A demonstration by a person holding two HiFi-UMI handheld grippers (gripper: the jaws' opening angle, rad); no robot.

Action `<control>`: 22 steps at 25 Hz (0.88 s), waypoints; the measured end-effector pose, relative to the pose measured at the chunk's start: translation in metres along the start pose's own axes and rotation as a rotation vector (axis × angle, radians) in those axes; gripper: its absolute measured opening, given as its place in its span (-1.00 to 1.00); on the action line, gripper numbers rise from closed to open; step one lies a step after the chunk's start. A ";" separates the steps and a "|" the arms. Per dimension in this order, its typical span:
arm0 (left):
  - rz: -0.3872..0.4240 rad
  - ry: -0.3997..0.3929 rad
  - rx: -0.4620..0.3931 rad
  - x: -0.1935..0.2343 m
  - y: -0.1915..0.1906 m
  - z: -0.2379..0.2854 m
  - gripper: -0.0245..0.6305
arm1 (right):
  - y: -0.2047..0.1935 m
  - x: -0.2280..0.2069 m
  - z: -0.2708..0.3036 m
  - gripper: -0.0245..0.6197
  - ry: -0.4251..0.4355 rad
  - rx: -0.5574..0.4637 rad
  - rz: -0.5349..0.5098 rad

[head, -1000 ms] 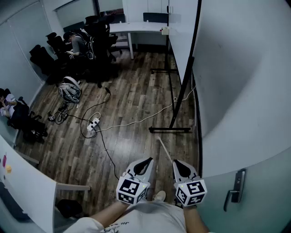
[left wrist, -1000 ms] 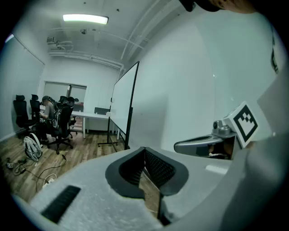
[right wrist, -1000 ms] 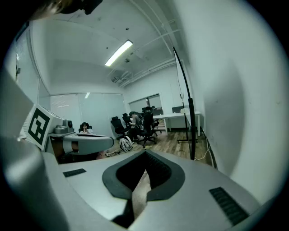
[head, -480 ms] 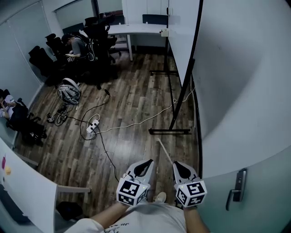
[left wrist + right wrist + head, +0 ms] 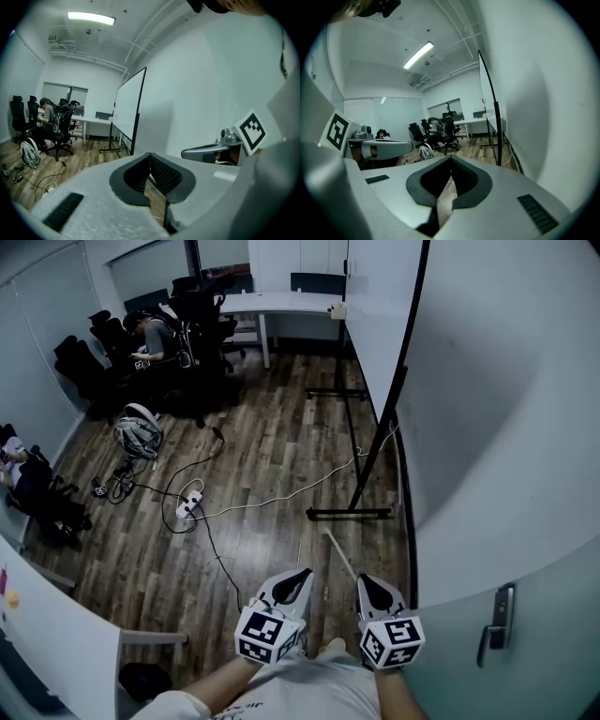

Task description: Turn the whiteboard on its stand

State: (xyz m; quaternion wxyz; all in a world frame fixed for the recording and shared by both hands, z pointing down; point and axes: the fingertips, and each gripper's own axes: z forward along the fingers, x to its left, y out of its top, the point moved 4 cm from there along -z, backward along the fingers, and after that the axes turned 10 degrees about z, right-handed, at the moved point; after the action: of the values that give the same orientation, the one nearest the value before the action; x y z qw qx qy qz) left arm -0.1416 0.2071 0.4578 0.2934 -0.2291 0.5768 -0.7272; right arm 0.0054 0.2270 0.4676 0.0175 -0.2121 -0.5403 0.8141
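Observation:
The whiteboard (image 5: 382, 307) stands on a black stand (image 5: 351, 513) ahead of me, close along the right wall, and I see it nearly edge-on. It also shows as a white panel (image 5: 126, 107) in the left gripper view and as a thin black frame (image 5: 495, 123) in the right gripper view. My left gripper (image 5: 302, 575) and right gripper (image 5: 365, 581) are held low near the person's body, well short of the stand. Both are shut with nothing between the jaws (image 5: 150, 155) (image 5: 451, 158).
A power strip (image 5: 191, 499) with trailing cables and a white cable lie on the wood floor between me and the stand. A helmet (image 5: 138, 427), office chairs with a seated person (image 5: 154, 334) and a desk (image 5: 281, 301) are further left. A door handle (image 5: 499, 622) is at right.
The view has drifted slightly forward and the grippers sit a touch lower in it. Both stay shut and the whiteboard has not turned.

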 end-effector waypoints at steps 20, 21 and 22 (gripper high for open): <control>-0.004 -0.029 -0.001 0.047 -0.001 0.064 -0.89 | 0.019 -0.029 0.075 -0.90 -0.001 -0.007 0.015; -0.002 -0.026 -0.002 0.051 0.002 0.074 -0.89 | 0.025 -0.036 0.082 -0.90 0.002 -0.010 0.014; -0.001 -0.022 -0.004 0.054 0.005 0.084 -0.89 | 0.031 -0.043 0.089 -0.90 0.006 -0.013 0.012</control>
State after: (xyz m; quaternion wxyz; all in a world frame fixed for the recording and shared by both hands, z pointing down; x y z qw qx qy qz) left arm -0.1232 0.1096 0.4717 0.2990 -0.2381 0.5749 -0.7235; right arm 0.0182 0.1249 0.4829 0.0128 -0.2177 -0.5441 0.8102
